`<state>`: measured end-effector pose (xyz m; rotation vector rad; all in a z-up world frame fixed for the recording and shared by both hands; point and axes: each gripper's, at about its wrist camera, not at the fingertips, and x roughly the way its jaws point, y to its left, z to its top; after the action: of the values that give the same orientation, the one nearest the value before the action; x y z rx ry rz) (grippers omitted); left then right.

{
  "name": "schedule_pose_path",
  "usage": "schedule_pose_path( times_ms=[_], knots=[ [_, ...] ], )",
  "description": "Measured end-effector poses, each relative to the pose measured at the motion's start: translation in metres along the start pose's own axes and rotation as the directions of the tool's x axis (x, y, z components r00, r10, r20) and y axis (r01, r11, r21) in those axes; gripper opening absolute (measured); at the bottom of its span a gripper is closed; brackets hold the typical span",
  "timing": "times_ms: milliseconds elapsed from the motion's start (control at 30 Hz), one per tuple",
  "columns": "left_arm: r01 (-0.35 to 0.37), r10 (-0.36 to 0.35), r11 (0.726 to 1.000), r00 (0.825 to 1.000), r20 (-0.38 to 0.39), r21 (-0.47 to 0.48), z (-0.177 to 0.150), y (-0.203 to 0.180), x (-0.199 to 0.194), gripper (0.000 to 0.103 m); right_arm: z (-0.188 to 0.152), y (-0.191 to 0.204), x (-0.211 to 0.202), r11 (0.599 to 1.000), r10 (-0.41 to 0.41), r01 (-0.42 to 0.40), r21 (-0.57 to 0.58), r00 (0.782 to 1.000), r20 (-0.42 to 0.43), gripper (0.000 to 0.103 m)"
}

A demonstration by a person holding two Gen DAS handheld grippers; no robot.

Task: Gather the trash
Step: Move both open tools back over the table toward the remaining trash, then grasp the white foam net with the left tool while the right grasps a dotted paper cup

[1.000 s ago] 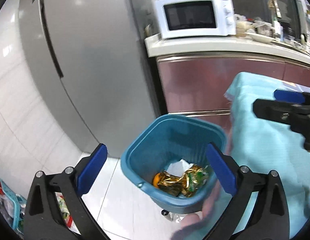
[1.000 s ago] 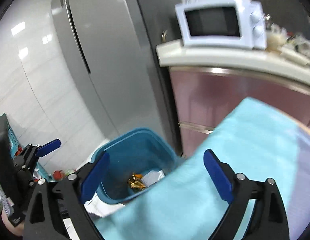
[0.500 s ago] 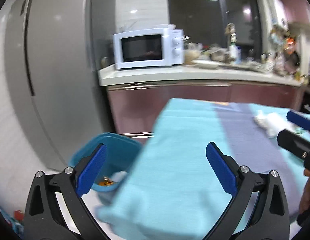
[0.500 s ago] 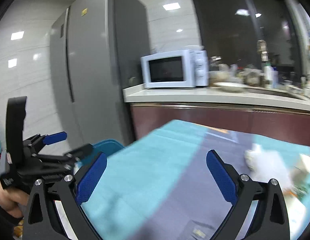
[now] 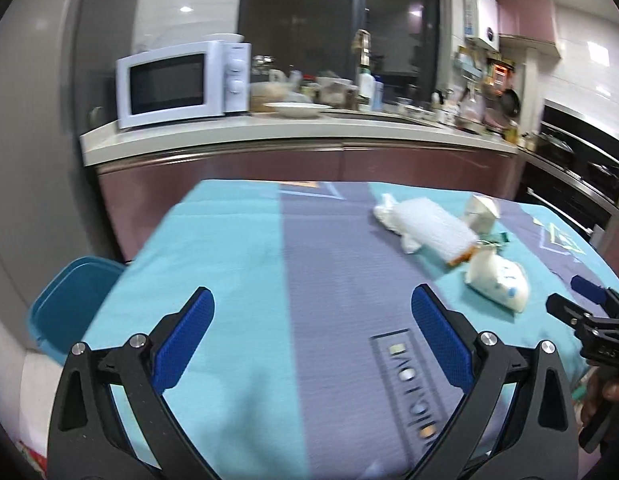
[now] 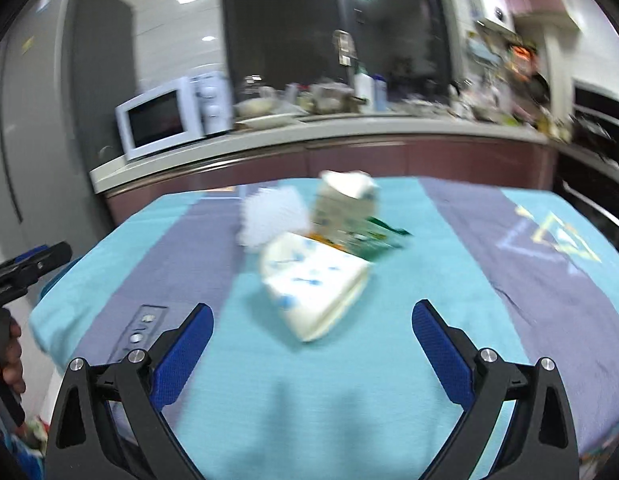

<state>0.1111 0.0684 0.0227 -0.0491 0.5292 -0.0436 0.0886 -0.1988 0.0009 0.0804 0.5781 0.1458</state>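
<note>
Right gripper (image 6: 312,334) gapes before crumpled paper cup (image 6: 315,286).

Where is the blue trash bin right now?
The blue trash bin sits on the floor at the left edge of the left wrist view, tucked beside the table's left side, below the counter corner holding the microwave.

A turquoise cloth (image 5: 229,248) with grey-purple stripes is filling mid-frame. At right centre, a white pack (image 6: 313,284) is showing blue specks, beside a white wad (image 5: 423,226) and a green wrapper (image 6: 383,236). A blue bin (image 5: 69,304) is peeking in at lower left. Both grippers (image 5: 311,338) (image 6: 311,338) are showing black arms and blue pads (image 5: 183,340). A white microwave (image 5: 181,82) is sitting upper left, above maroon cabinets (image 5: 309,164).
</note>
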Motion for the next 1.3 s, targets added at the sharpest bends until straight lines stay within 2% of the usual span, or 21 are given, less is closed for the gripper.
schedule_pose_path(
  times_ms=[233,333,500,667,767,867,933,1033,1100,1233,1300],
  knots=[
    [0.098,-0.097,0.993,0.995,-0.015,0.068,0.033,-0.035,0.043,0.097,0.005,-0.010,0.031,0.998,0.037,-0.033,0.055,0.996,-0.083,0.096],
    [0.130,-0.126,0.987,0.991,-0.049,0.090,0.048,-0.052,0.070,0.097,0.013,-0.006,0.046,0.996,0.053,-0.044,0.078,0.991,-0.122,0.096],
    [0.220,-0.210,0.973,0.969,-0.129,0.067,0.069,-0.080,0.124,0.097,0.023,-0.006,0.063,0.996,0.044,-0.031,0.089,0.988,-0.150,0.096],
    [0.261,-0.244,0.964,0.945,-0.217,0.050,0.074,-0.107,0.179,0.097,0.026,-0.006,0.076,0.995,0.044,-0.027,0.097,0.982,-0.184,0.096],
    [0.276,-0.257,0.960,0.933,-0.250,0.041,0.074,-0.115,0.203,0.097,0.026,-0.007,0.082,0.994,0.048,-0.028,0.105,0.979,-0.198,0.096],
    [0.307,-0.294,0.952,0.912,-0.284,-0.001,0.071,-0.117,0.225,0.097,0.026,-0.008,0.088,0.994,0.058,-0.036,0.107,0.976,-0.211,0.096],
    [0.327,-0.318,0.945,0.905,-0.283,-0.014,0.071,-0.118,0.234,0.097,0.026,-0.010,0.090,0.992,0.073,-0.048,0.118,0.973,-0.219,0.096],
    [0.337,-0.330,0.941,0.900,-0.287,-0.024,0.071,-0.120,0.242,0.087,0.025,-0.009,0.091,0.991,0.089,-0.063,0.120,0.970,-0.225,0.096],
    [0.356,-0.348,0.934,0.889,-0.296,-0.028,0.071,-0.121,0.247,0.070,0.025,-0.008,0.092,0.990,0.096,-0.070,0.121,0.969,-0.226,0.096],
    [0.364,-0.358,0.931,0.888,-0.290,-0.033,0.071,-0.125,0.250,0.063,0.024,-0.011,0.092,0.988,0.106,-0.077,0.133,0.967,-0.230,0.095],
    [0.366,-0.357,0.930,0.890,-0.282,-0.023,0.073,-0.129,0.248,0.053,0.024,-0.010,0.092,0.987,0.116,-0.086,0.134,0.967,-0.227,0.089]
  ],
)
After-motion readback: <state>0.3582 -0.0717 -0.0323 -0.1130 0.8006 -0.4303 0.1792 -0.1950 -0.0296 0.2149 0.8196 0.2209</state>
